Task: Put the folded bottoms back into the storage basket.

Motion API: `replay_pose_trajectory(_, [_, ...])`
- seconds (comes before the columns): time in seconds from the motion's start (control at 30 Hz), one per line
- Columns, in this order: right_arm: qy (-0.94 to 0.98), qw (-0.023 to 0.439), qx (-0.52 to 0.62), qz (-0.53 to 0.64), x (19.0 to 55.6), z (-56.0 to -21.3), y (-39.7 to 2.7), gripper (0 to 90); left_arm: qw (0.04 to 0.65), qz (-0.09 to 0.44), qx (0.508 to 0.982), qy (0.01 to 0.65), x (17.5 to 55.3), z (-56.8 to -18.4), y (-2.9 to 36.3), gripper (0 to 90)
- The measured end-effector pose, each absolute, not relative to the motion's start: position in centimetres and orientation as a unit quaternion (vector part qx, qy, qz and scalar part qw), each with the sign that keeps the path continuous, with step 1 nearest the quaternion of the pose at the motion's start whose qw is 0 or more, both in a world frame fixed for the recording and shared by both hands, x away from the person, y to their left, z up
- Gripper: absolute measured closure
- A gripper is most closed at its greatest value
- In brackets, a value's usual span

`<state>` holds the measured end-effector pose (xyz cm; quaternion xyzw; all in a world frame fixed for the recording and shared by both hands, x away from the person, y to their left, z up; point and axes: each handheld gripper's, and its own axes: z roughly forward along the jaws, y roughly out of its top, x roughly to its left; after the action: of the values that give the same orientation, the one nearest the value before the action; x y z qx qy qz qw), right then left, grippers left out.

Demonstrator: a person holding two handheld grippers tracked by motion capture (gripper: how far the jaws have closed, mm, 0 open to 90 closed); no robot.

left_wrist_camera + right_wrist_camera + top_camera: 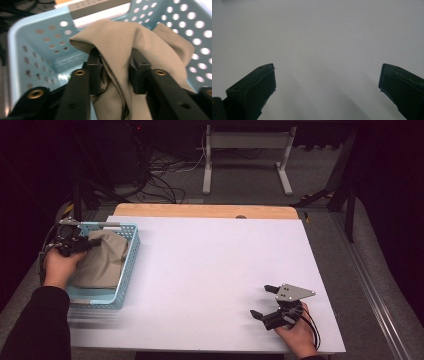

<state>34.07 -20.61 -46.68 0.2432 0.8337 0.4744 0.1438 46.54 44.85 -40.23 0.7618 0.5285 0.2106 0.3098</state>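
Note:
A beige cloth [102,260] lies bunched in a light blue perforated basket [131,255] at the table's left edge. My left gripper [92,242] reaches into the basket from the left. In the left gripper view a fold of the cloth [120,45] drapes over and hangs between the jaws of that gripper [115,60]. A dark gap shows beside the left pad, so the fold sits loosely. My right gripper [261,300] rests near the table's front right, jaws wide apart. In the right gripper view this gripper [327,75] has only bare white table between its fingers.
The white tabletop [210,270] stretches between the basket and my right hand, with a wooden strip [200,211] along its far edge. Beyond the table are cables and a white frame stand [247,155] on the floor.

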Motion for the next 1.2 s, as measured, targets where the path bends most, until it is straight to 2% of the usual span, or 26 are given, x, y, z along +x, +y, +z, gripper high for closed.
replay_pose_trajectory(0.1, [0.834, 0.144, 0.242, 0.475, 34.1, -46.7, -20.6, 1.8, 0.309, 0.227, 0.753, 0.535, 46.4, -40.0, 45.1, 45.1])
replay_pose_trajectory(0.2, [0.834, 0.144, 0.242, 0.475, 34.1, -46.7, -20.6, 1.8, 0.31, 0.236, 0.746, 0.54, 46.0, -39.7, 45.4, 32.5])
replay_pose_trajectory(0.3, [0.834, 0.143, 0.241, 0.475, 34.1, -46.7, -20.6, 1.8, 0.32, 0.236, 0.74, 0.543, 45.4, -39.1, 45.7, 28.4])
replay_pose_trajectory(0.4, [0.835, 0.143, 0.241, 0.474, 34.1, -46.7, -20.6, 1.8, 0.33, 0.225, 0.745, 0.534, 44.8, -38.7, 45.5, 28.4])
replay_pose_trajectory(0.7, [0.835, 0.142, 0.241, 0.474, 34.1, -46.7, -20.6, 1.9, 0.327, 0.177, 0.79, 0.488, 42.9, -38.0, 43.9, 42.9])
replay_pose_trajectory(1.0, [0.836, 0.142, 0.24, 0.473, 34.1, -46.7, -20.5, 1.8, 0.263, 0.135, 0.86, 0.415, 41.1, -38.7, 41.4, 68.4])
replay_pose_trajectory(1.2, [0.836, 0.143, 0.24, 0.473, 34.1, -46.7, -20.5, 1.9, 0.223, 0.115, 0.882, 0.4, 41.1, -39.9, 40.8, 86.0])
